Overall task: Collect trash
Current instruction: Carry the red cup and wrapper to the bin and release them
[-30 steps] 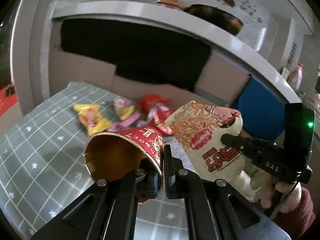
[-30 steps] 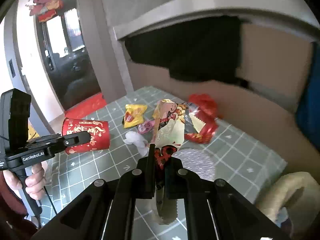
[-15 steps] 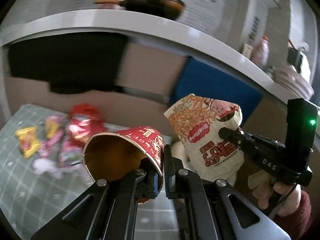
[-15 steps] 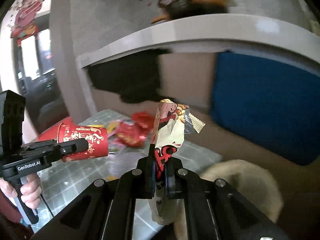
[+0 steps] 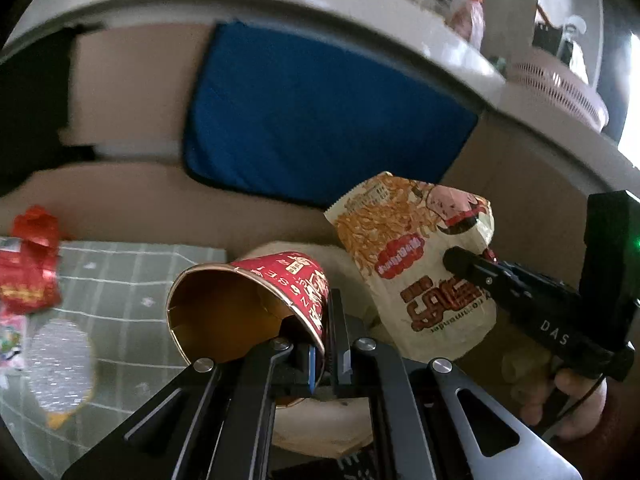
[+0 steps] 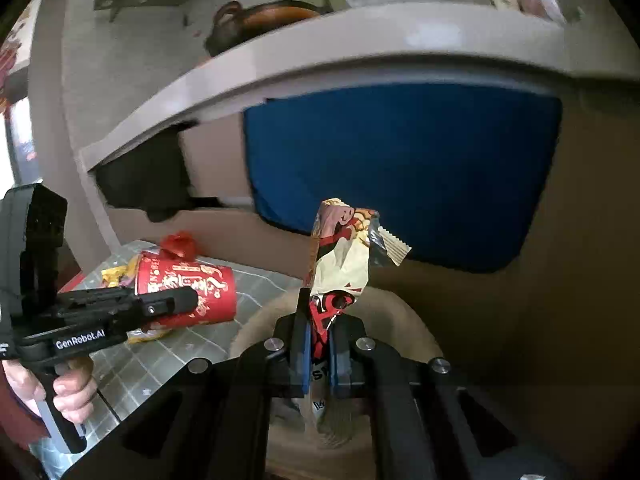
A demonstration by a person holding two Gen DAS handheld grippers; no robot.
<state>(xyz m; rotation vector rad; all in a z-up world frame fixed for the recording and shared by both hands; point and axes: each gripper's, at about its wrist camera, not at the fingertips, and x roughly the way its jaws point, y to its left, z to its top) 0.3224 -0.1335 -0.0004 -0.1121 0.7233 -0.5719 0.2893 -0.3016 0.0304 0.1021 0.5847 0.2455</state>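
My left gripper (image 5: 326,320) is shut on the rim of a red paper cup (image 5: 256,300), which lies on its side in the air with its gold inside facing me; the cup also shows in the right wrist view (image 6: 188,292). My right gripper (image 6: 318,320) is shut on a cream and red noodle snack bag (image 6: 344,256), also in the left wrist view (image 5: 416,264). Both are held above a beige woven basket (image 6: 404,320), which shows under the cup in the left wrist view (image 5: 320,420).
A grey-green checked tablecloth (image 5: 132,280) lies to the left with red wrappers (image 5: 28,264) and a silvery wrapper (image 5: 60,364) on it. A blue cushion (image 5: 320,120) and a beige sofa back stand behind. A white shelf (image 6: 320,52) runs above.
Both grippers have swung right with the cup and the bag, away from the table's wrappers, and now hang over the basket. Both grips are unchanged.
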